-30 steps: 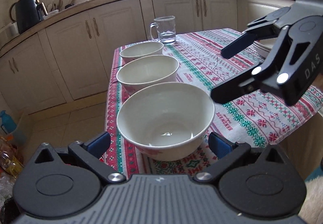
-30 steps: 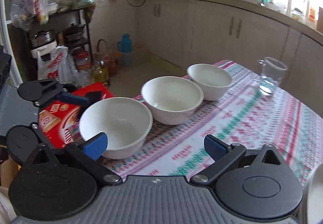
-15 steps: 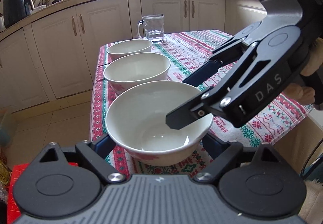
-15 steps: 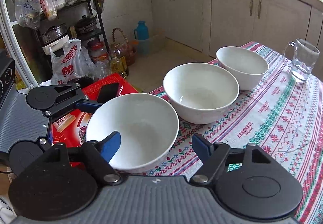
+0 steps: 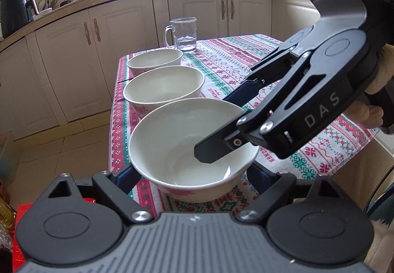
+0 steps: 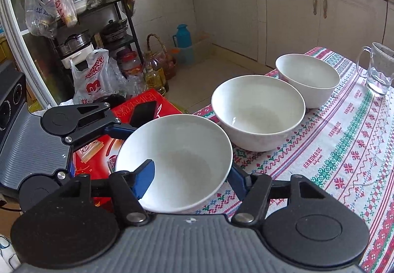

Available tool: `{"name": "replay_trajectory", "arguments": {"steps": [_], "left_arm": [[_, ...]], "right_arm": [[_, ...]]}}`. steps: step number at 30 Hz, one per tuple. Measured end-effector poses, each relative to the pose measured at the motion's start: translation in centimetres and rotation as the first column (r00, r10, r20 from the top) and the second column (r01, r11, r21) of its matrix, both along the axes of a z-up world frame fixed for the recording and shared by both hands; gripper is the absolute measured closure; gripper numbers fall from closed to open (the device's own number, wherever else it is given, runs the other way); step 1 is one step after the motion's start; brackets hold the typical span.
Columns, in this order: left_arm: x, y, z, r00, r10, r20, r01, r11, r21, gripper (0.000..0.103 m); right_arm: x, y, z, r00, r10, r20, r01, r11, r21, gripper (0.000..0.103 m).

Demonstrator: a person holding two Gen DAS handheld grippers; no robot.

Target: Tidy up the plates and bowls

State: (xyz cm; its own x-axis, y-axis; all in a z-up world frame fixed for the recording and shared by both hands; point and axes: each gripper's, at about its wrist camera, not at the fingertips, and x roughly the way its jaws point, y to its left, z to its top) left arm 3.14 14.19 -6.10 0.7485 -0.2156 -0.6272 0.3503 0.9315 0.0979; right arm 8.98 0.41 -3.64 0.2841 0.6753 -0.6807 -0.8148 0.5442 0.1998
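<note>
Three white bowls stand in a row along the table's edge. My left gripper (image 5: 190,173) is shut on the nearest bowl (image 5: 172,140), with one finger against each outer side. My right gripper (image 6: 190,174) is shut on the same bowl (image 6: 182,147): its blue-padded finger is inside and the other is outside the wall. In the left wrist view the right gripper (image 5: 219,125) comes in from the right over the rim. The middle bowl (image 5: 162,86) and far bowl (image 5: 154,59) stand untouched behind.
A glass mug (image 5: 183,34) with a little water stands beyond the far bowl on the patterned tablecloth (image 5: 246,61). Below the table edge lie a red box (image 6: 93,150), bottles and bags (image 6: 96,76). White kitchen cabinets (image 5: 123,46) run behind.
Both grippers went from wide open to shut on the nearest bowl. The right gripper came in from the right and dipped one finger inside the rim.
</note>
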Motion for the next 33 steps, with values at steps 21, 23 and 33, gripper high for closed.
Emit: {"name": "replay_trajectory", "arguments": {"steps": [21, 23, 33], "left_arm": [[3.7, -8.1, 0.6, 0.967, -0.253, 0.023, 0.254, 0.967, -0.035, 0.011], [4.0, -9.1, 0.4, 0.96, -0.281, 0.023, 0.281, 0.959, -0.039, 0.011], [5.0, -11.8, -0.4, 0.943, -0.332, -0.008, 0.332, 0.942, -0.044, 0.011]], "right_arm": [[-1.0, -9.5, 1.5, 0.968, -0.243, 0.059, 0.245, 0.969, -0.025, 0.032], [-1.1, -10.5, 1.4, 0.96, -0.271, 0.064, 0.274, 0.961, -0.032, 0.032], [-1.0, -13.7, 0.6, 0.936, -0.35, 0.048, 0.352, 0.935, -0.043, 0.031]]}}
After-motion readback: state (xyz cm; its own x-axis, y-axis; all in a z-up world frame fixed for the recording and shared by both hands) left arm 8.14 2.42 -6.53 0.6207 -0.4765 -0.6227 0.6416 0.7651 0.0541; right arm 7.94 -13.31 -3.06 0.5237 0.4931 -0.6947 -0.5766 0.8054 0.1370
